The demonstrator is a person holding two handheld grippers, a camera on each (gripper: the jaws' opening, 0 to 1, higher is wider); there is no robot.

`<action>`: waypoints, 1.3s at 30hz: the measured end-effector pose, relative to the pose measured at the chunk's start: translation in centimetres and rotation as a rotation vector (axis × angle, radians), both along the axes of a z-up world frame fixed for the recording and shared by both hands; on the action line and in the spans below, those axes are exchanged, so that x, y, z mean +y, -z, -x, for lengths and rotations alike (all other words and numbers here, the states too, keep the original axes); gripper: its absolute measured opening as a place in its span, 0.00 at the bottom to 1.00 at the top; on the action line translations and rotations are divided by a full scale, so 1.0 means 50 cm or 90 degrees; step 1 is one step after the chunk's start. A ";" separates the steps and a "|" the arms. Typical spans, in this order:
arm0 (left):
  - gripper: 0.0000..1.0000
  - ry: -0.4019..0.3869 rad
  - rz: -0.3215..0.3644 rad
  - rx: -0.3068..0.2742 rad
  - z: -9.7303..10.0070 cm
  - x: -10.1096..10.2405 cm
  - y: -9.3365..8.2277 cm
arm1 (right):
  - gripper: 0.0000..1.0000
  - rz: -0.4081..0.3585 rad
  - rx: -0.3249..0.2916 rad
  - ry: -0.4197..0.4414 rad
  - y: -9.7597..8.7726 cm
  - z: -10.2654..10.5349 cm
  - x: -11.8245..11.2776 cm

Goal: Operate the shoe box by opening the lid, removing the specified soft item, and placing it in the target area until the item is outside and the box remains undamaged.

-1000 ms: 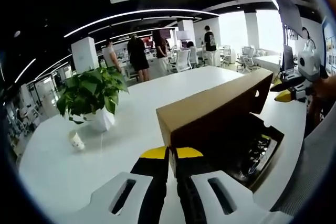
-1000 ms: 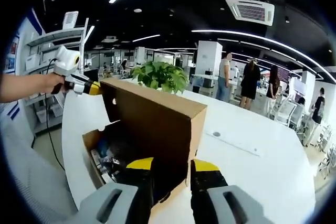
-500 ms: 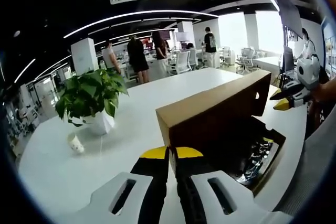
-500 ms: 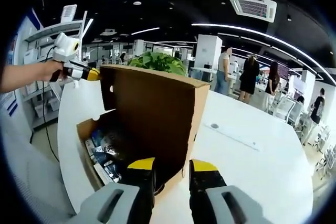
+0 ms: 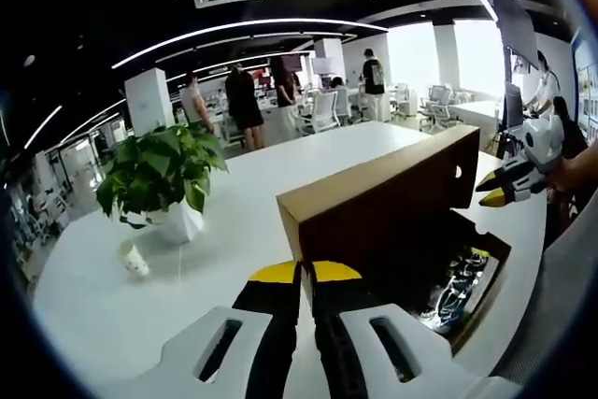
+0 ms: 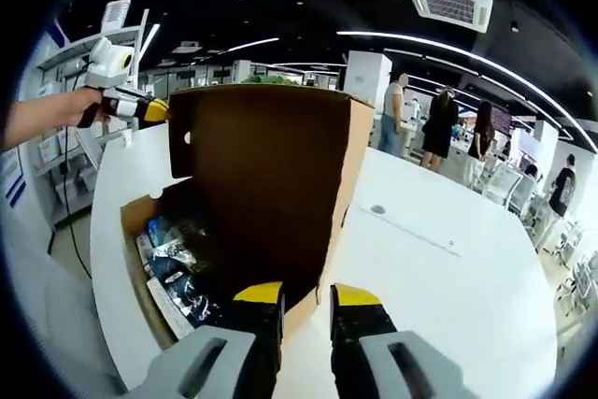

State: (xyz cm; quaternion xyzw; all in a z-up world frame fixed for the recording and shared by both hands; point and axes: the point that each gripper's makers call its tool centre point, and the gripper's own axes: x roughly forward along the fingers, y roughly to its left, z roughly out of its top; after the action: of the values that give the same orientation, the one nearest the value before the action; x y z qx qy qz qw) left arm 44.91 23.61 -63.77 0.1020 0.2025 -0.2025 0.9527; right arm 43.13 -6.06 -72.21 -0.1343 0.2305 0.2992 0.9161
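The brown cardboard shoe box (image 5: 439,259) is sitting on the white tabletop (image 5: 187,268), directly ahead of both tools. Its hinged cardboard lid (image 5: 378,198) is standing raised, close to upright, above the open box body.

Left tool (image 5: 306,273): in the left gripper view its yellow-tipped black jaws are standing nearly together, with a corner of the lid's edge lying in the narrow slot between them. Whether the jaws are actually pressing on the cardboard cannot be determined. In the right gripper view this same tool (image 6: 149,110) is appearing at the far upper corner of the lid (image 6: 262,184), beyond and to the left of the right tool.

Right tool (image 6: 305,294): its jaws are standing slightly apart at the near edge of the shoe box (image 6: 140,268), at the foot of the raised lid. Whether they are gripping the box edge cannot be determined. In the left gripper view this tool (image 5: 495,195) is appearing to the right, just beside the far end of the lid.

Inside the box, glossy dark packaged contents (image 6: 177,268) with blue and silver areas are lying in the bottom; the soft item cannot be singled out among them.

A green potted plant in a white pot (image 5: 163,175) and a small white paper cup (image 5: 135,262) are standing on the tabletop, to the left of the left tool and well apart from the box.
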 end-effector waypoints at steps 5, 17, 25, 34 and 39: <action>0.01 0.001 -0.002 0.001 -0.005 0.000 -0.001 | 0.12 0.008 0.004 0.005 0.014 -0.011 -0.003; 0.01 0.002 -0.001 0.002 -0.023 0.001 -0.003 | 0.06 0.013 0.012 0.013 0.029 -0.040 -0.002; 0.01 0.002 0.003 0.002 -0.032 0.003 -0.002 | 0.02 0.021 0.012 0.008 0.033 -0.050 0.005; 0.01 0.001 0.006 0.001 -0.038 0.002 -0.002 | 0.00 0.032 0.005 0.004 0.031 -0.057 0.008; 0.02 -0.003 0.004 -0.003 -0.045 0.003 -0.001 | 0.00 0.043 0.004 -0.001 0.029 -0.061 0.006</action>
State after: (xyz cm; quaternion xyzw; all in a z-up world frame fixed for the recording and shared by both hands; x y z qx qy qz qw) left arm 47.14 23.74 -63.72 0.0991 0.2003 -0.2005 0.9539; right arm 46.16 -5.74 -73.68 -0.1647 0.2434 0.2925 0.9100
